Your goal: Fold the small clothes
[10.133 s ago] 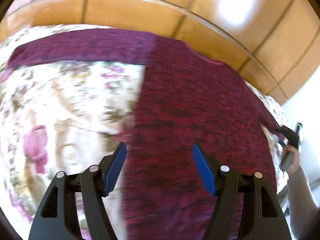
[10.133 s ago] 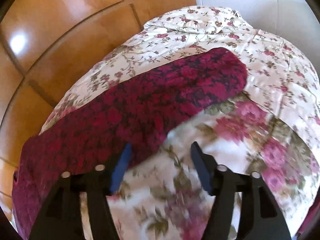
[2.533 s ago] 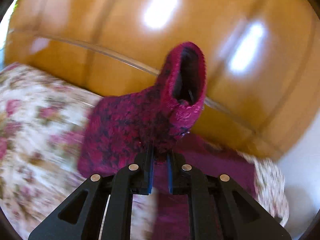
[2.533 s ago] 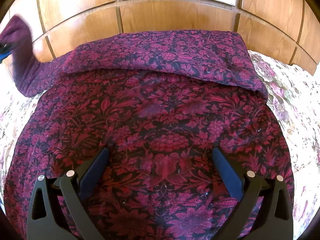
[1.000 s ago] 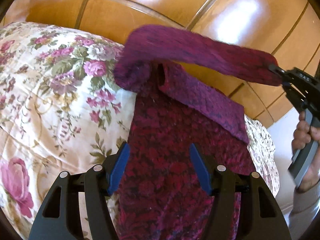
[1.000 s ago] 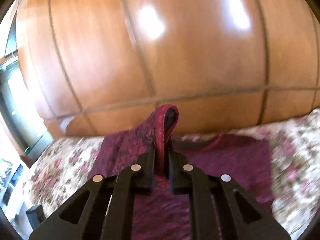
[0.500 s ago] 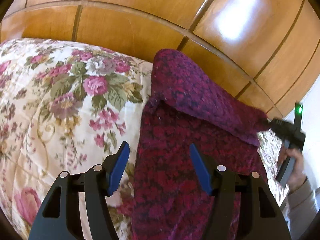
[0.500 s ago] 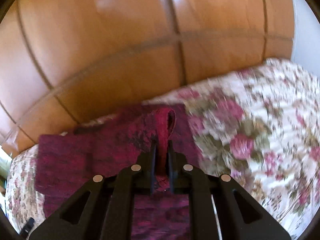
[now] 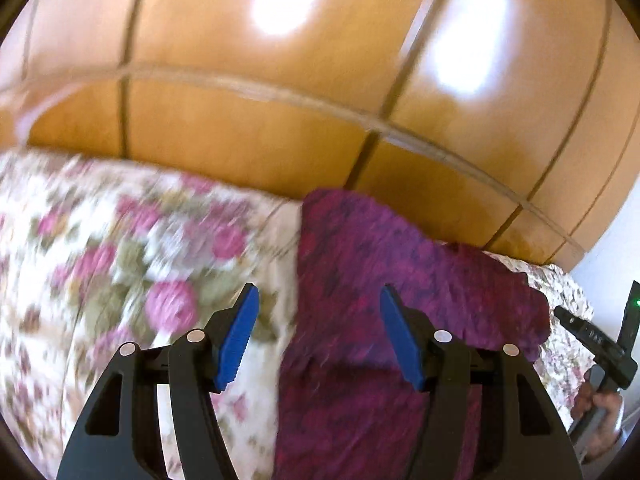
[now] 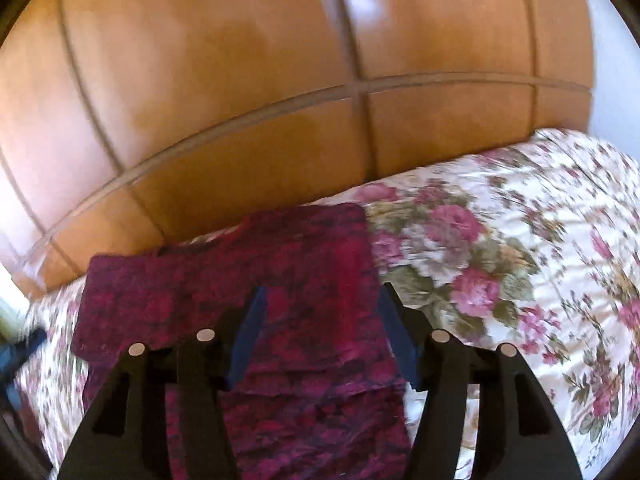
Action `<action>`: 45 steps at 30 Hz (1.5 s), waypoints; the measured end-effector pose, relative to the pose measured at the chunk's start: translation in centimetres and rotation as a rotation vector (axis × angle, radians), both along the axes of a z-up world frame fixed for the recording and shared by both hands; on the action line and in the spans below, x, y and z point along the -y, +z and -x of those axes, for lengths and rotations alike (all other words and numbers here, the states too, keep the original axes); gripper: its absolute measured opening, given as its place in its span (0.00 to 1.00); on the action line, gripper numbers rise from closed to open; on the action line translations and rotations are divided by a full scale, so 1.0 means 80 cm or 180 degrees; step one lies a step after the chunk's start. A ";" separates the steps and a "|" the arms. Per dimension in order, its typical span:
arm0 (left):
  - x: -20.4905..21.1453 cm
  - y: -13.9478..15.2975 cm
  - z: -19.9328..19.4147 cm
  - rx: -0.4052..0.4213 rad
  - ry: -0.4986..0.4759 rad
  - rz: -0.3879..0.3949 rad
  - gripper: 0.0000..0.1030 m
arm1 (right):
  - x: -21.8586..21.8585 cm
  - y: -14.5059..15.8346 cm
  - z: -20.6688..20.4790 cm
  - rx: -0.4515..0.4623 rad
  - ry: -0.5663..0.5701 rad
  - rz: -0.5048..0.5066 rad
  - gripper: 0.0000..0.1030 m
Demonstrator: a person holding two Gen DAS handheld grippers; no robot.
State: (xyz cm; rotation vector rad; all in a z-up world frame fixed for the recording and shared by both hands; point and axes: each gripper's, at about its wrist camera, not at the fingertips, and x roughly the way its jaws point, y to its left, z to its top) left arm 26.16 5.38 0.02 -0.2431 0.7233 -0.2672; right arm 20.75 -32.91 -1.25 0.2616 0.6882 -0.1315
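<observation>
1. The maroon sweater [image 10: 288, 280] lay on the floral bedspread [image 10: 500, 272], sleeves folded across it, up against the wood headboard [image 10: 240, 100] at 12 o'clock.
2. Right claw [image 10: 318, 336] was opening, pads off the fabric.
3. Left claw [image 9: 318, 336] hung open, nothing pinched, sweater edge below it.

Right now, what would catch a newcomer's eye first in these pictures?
The dark red patterned garment lying on the rose-printed bedspread, its sleeves folded across its top. Behind the bed rises a glossy wooden panelled wall. Blue-padded fingers frame each view, holding nothing.
</observation>
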 end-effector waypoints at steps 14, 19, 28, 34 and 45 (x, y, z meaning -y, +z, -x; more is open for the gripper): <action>0.062 -0.069 -0.103 -0.0471 -0.0199 -0.0519 0.37 | -0.042 -0.058 -0.069 -0.0272 0.0181 0.0170 0.63; 0.026 -0.078 -0.081 -0.0451 0.0146 -0.0444 0.37 | -0.080 -0.074 -0.086 -0.0259 0.0374 0.0458 0.70; 0.054 -0.026 -0.072 -0.0016 -0.0117 -0.0576 0.37 | -0.059 -0.081 -0.086 -0.0356 0.0127 0.0835 0.70; 0.075 -0.072 -0.094 -0.0302 -0.0178 -0.0844 0.38 | -0.051 -0.097 -0.093 -0.0320 0.0069 0.0812 0.74; 0.047 -0.007 0.000 -0.0057 0.0156 -0.0580 0.60 | -0.047 -0.055 -0.038 -0.0154 0.0065 0.0619 0.96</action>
